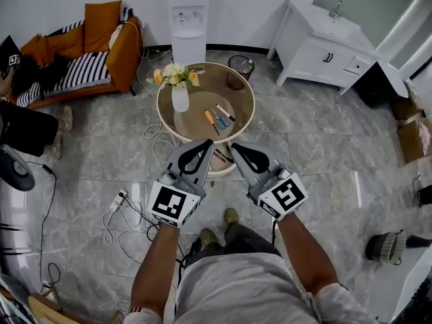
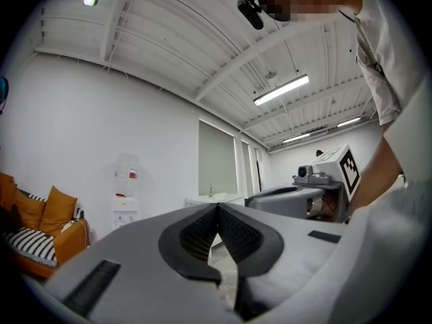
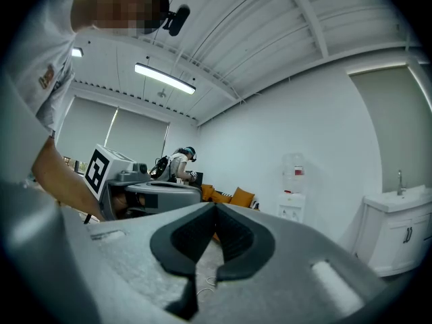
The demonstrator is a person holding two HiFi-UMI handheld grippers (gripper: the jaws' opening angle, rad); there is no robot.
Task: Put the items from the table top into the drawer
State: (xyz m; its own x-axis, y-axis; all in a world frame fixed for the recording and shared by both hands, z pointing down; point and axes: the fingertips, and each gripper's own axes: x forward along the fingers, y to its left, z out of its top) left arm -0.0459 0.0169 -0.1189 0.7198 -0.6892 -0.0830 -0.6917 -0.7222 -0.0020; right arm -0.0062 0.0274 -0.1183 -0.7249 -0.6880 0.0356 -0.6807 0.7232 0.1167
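Observation:
A round glass-topped table point(image 1: 237, 90) stands ahead of me in the head view. On it lie an orange-handled tool point(image 1: 210, 118), a small blue item point(image 1: 221, 122) and a black-and-white marker point(image 1: 225, 113), beside a white vase of flowers point(image 1: 179, 97). Below the top, at the table's near side, a lower level point(image 1: 221, 158) holds a dark pen-like thing. My left gripper point(image 1: 207, 142) and right gripper point(image 1: 235, 148) hover side by side just short of the table's near edge, pointing level. Both are shut and hold nothing; the left gripper point(image 2: 217, 206) and the right gripper point(image 3: 216, 205) each show their tips meeting.
A water dispenser point(image 1: 187, 23) and a waste bin point(image 1: 239, 70) stand behind the table. An orange sofa point(image 1: 84, 49) is at the far left, a white sink cabinet point(image 1: 324, 49) at the far right. Cables and a power strip point(image 1: 118, 204) lie on the floor to my left.

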